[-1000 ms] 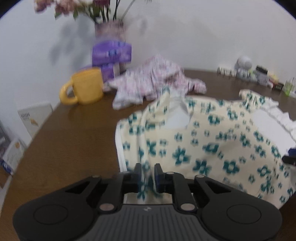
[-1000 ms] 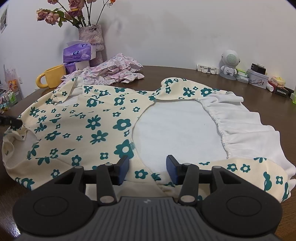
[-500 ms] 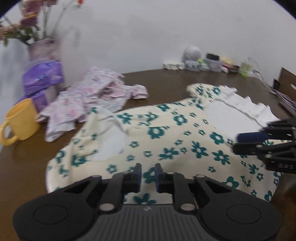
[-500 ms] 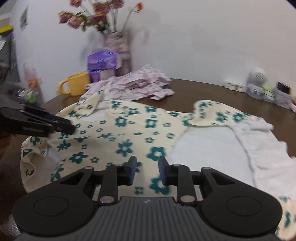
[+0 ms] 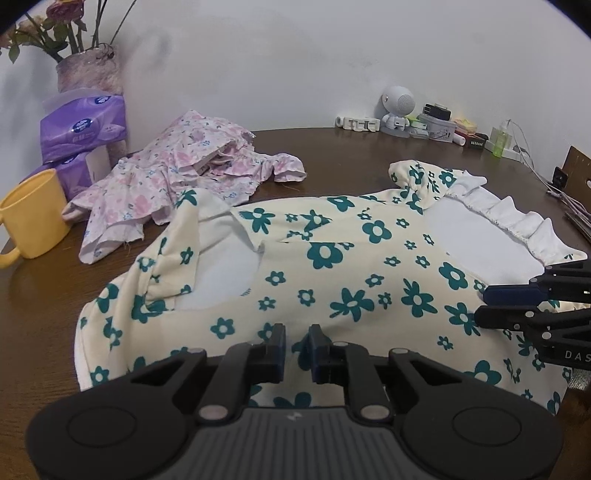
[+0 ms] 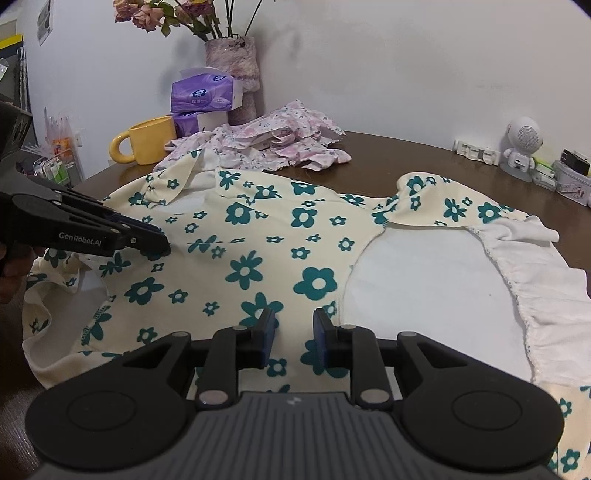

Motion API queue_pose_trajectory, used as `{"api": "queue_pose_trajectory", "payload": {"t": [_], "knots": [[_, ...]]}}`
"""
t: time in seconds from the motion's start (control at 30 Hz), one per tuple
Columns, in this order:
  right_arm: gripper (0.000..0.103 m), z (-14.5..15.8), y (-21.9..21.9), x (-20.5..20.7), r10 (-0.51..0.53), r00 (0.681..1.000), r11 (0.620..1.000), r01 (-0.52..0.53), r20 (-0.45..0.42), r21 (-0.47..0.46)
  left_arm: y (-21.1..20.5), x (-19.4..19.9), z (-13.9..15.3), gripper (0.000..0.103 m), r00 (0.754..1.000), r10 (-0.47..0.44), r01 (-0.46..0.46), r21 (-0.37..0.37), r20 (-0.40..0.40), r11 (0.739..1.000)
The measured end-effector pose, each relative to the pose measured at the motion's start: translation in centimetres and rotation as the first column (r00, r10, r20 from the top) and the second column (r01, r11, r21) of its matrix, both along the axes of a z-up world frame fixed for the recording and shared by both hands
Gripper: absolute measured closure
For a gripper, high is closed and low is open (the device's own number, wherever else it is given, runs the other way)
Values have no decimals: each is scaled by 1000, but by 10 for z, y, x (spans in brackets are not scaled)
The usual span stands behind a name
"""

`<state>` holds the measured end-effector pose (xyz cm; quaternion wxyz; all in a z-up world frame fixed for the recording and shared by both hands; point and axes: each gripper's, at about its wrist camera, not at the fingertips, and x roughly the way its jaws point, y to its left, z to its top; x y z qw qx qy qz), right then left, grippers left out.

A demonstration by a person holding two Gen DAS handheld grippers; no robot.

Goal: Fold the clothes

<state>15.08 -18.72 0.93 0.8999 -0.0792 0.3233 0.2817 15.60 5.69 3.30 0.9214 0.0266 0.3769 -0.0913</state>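
Cream flowered garment [image 5: 332,258] is spread flat on the brown worktop [image 5: 55,295], its near hem clamped in both the left claw [image 5: 297,341] and the right claw [image 6: 293,332]. Farther back, a pink garment [image 5: 177,173] is heaped beside a yellow mug [image 5: 33,218].

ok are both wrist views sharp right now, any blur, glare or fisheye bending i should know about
Left wrist view: sharp, black corners from the fisheye, the table edge bowed, soft shadow of the flowers on the wall. Right wrist view: also sharp, floral garment crisp, light even, no strong glare, the same curved rim.
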Motion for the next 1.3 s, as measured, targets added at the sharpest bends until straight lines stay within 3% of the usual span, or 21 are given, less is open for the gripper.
{"api": "queue_pose_trajectory", "payload": {"t": [0.17, 0.23, 0.3, 0.43, 0.57, 0.73, 0.87, 0.97, 1.0, 1.03, 1.1, 1.17, 1.3], "knots": [[80, 9, -7, 4, 2, 999, 1000, 0, -43, 30, 8, -5, 19, 71, 1000, 1, -1, -35, -7, 999], [79, 21, -17, 9, -3, 999, 999, 5, -43, 52, 15, -2, 33, 59, 1000, 12, -12, -57, 2, 998], [78, 34, -26, 22, -22, 999, 998, 23, -33, 51, 23, 9, 47, 54, 999, 38, -39, -97, -17, 995], [75, 58, -38, 63, -78, 994, 994, 84, -81, 69, 33, 51, 57, 53, 987, 58, -88, -201, -152, 976], [73, 65, -39, 110, -152, 980, 985, 161, -129, 60, 26, 91, 48, 53, 970, 88, -126, -160, -225, 979], [71, 46, -27, 163, -229, 949, 971, 238, -215, 16, 26, 127, 20, 54, 946, 150, -206, -176, -286, 963], [65, 26, -19, 179, -254, 929, 962, 272, -270, 27, 28, 138, 11, 55, 946, 170, -230, -198, -277, 953], [61, 18, -18, 185, -277, 916, 952, 303, -289, 51, 30, 145, 10, 69, 950, 157, -221, -226, -271, 949], [63, 17, -18, 187, -282, 914, 948, 312, -292, 60, 30, 147, 8, 94, 951, 140, -208, -236, -274, 949], [66, 15, -18, 189, -288, 911, 945, 320, -294, 69, 29, 148, 7, 101, 952, 133, -202, -237, -276, 950], [87, 13, -18, 192, -299, 906, 937, 337, -300, 87, 28, 149, 7, 102, 962, 128, -184, -223, -243, 957], [93, 10, -23, 192, -300, 901, 929, 351, -314, 120, 31, 146, 12, 102, 972, 128, -174, -238, -196, 955], [94, 10, -31, 190, -312, 898, 911, 375, -310, 170, 41, 149, 15, 103, 979, 147, -182, -276, -141, 944]]}}
